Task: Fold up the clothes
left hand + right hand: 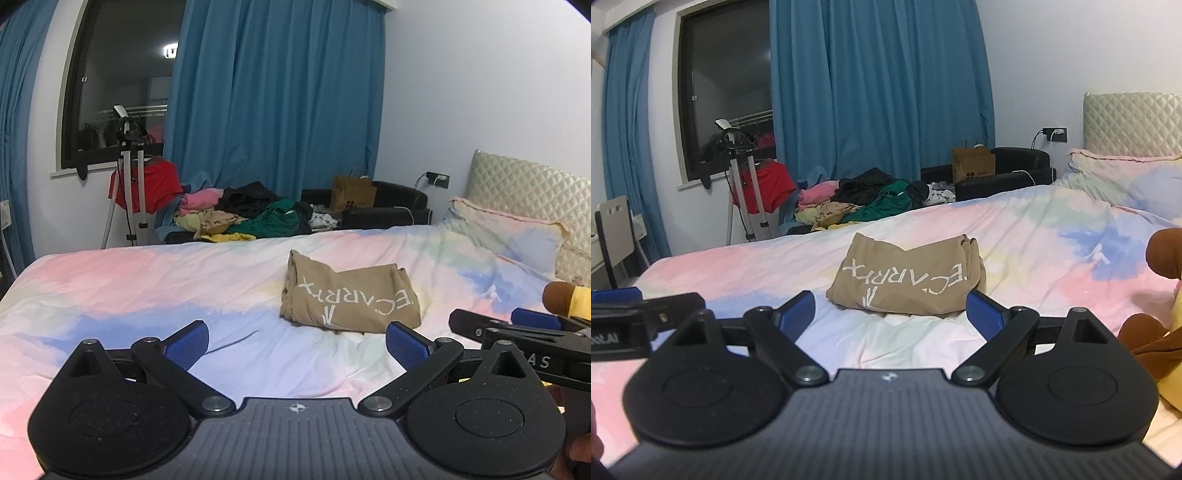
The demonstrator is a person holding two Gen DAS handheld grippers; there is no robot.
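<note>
The tan shirt (349,301) lay folded on the bed (147,280). Both the left tool (297,341) and right tool (890,314) were spread, holding nothing; the next move likely called for fetching another garment from the pile (243,214)

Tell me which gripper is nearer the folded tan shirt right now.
Right, by a little. The right gripper faces the folded tan shirt almost head-on, just short of its near edge. The left gripper sits back and off to the shirt's left. Both are open and empty.

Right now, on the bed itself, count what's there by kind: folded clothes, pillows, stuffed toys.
Folded clothes: 1, the tan garment
Pillows: 1, the pastel pillow
Stuffed toys: 1, the brown and yellow plush toy, only partly in view
Total: 3
</note>
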